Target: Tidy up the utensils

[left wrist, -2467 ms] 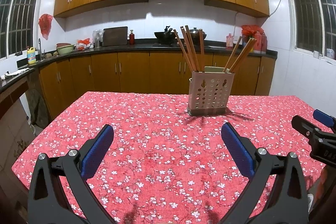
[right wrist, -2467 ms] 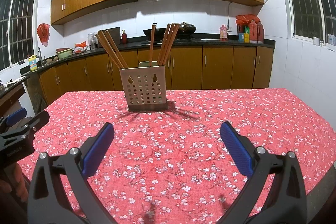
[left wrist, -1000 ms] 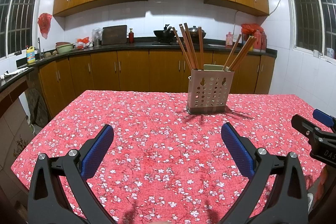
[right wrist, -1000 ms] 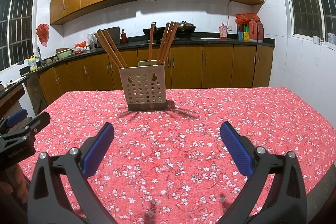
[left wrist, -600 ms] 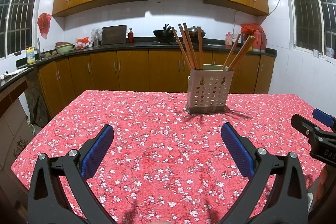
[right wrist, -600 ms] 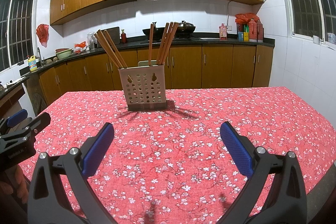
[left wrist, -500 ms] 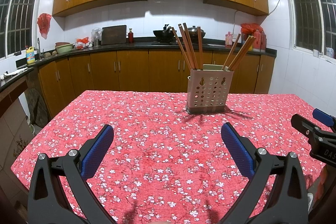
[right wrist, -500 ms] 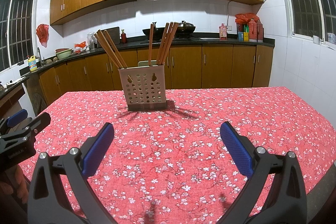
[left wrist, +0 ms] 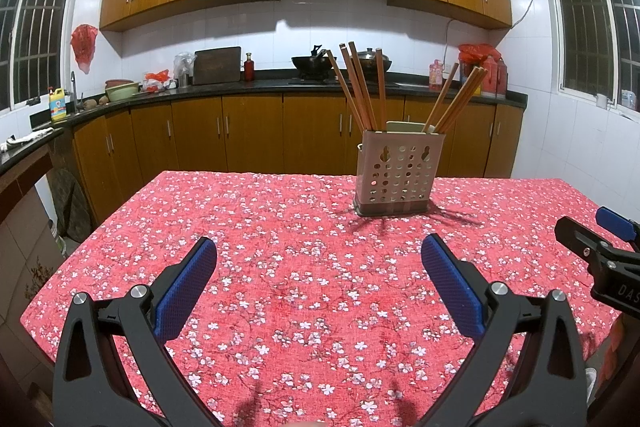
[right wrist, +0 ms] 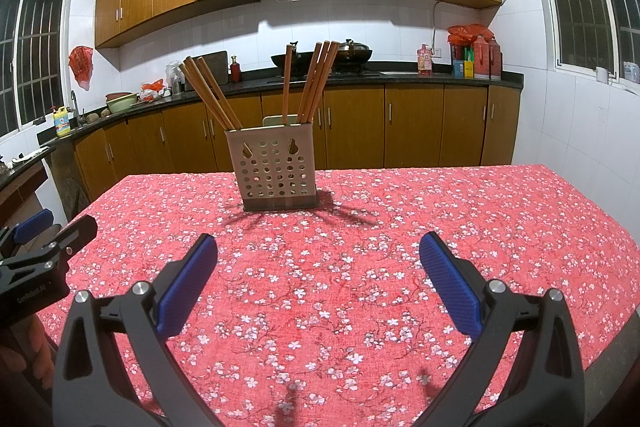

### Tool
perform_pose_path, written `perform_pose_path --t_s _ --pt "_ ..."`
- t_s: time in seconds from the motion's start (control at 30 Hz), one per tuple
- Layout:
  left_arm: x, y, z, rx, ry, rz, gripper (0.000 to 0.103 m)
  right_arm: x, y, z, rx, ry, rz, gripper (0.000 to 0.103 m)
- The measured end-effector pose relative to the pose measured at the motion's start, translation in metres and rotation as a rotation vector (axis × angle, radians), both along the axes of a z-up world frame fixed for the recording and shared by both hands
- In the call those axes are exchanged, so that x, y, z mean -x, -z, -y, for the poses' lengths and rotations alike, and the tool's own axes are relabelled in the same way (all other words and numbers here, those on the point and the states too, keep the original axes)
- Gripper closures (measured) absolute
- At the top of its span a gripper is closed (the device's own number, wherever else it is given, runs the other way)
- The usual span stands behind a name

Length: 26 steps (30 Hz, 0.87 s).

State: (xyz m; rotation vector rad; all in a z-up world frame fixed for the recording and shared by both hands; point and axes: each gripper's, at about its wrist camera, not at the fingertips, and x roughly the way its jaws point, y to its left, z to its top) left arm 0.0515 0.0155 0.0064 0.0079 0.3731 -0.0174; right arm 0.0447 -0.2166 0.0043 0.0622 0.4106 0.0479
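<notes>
- The left gripper (left wrist: 319, 278) hovered low over the near part of the red flowered tablecloth (left wrist: 280, 227), its blue-padded fingers (left wrist: 184, 289) spread wide with nothing between them.
- Toward the middle of the table stood the perforated utensil holder (left wrist: 399, 173), upright on the cloth and well apart from both grippers.
- The chopsticks (left wrist: 360, 87) stood in that holder in two loose fans, one leaning left, one leaning right; no loose utensil showed anywhere on the cloth.
- The right gripper (right wrist: 318, 277) hung at the near edge beside its partner, its fingers likewise spread wide and empty.
- Judged by how things lay, the scene fitted two stages: chopsticks already gathered into the holder with both tools drawn back, or chopsticks standing mixed and waiting to be sorted between compartments. The pictures did not settle which, and the holder's inner divisions were hidden.
- Any further handling would call for a narrow, careful pinch on a thin stick without tipping the light holder.
</notes>
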Motion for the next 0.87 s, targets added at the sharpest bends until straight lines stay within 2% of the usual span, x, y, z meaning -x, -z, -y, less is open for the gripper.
perform_pose_path --t_s 0.87 --pt "-0.0025 0.0028 -0.0017 0.007 -0.004 -0.010 0.002 0.0007 0.0007 -0.0003 -0.002 0.001 0.000 0.004"
